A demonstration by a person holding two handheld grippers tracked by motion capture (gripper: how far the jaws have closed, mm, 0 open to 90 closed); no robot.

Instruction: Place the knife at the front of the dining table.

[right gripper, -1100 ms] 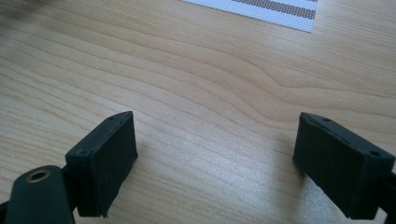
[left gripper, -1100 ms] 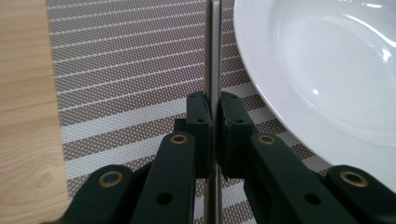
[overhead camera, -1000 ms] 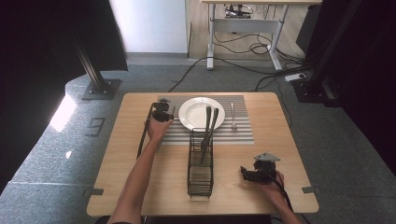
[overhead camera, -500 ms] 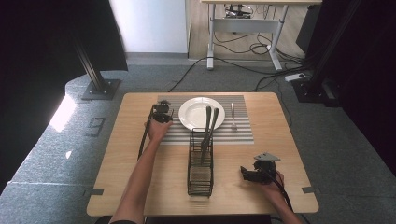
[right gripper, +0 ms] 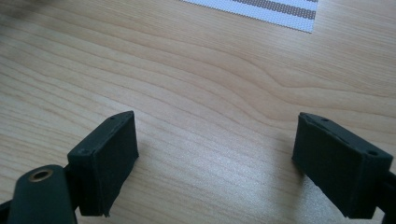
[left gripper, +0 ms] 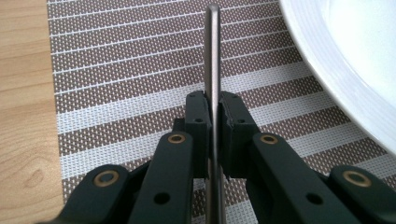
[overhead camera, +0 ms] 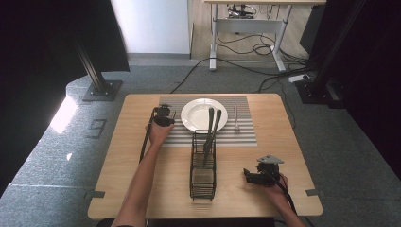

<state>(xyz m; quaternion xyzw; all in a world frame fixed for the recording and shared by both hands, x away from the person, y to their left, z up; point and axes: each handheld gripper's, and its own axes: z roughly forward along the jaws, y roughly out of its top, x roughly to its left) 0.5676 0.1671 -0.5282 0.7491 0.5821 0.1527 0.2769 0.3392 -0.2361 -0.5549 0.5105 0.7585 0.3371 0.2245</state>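
From the high view, the left gripper sits over the striped placemat, just beside the near-left rim of the white plate, with a fork lying on the mat on the plate's far side, well apart from it; nearer the person than this gripper stands a black wire rack with two dark utensils leaning out of it toward the plate; the right gripper rests low on the bare wooden table, well apart from the rack and the mat. In the left gripper view the jaws are clenched on a thin metal piece of cutlery, most likely a knife or a handle seen edge-on, though which I cannot tell; it runs straight ahead from between the pads, out over the mat, with the plate close on the gripper's right; I judge it stiff, light and smooth, so prone to slip or swivel if pinched at one narrow spot, and best held, as here, across its flat sides near the middle of its length; the plate beside it is breakable and should not be knocked. In the right gripper view the jaws stand wide apart, grasping nothing, with only table between them and a corner of the mat far ahead.
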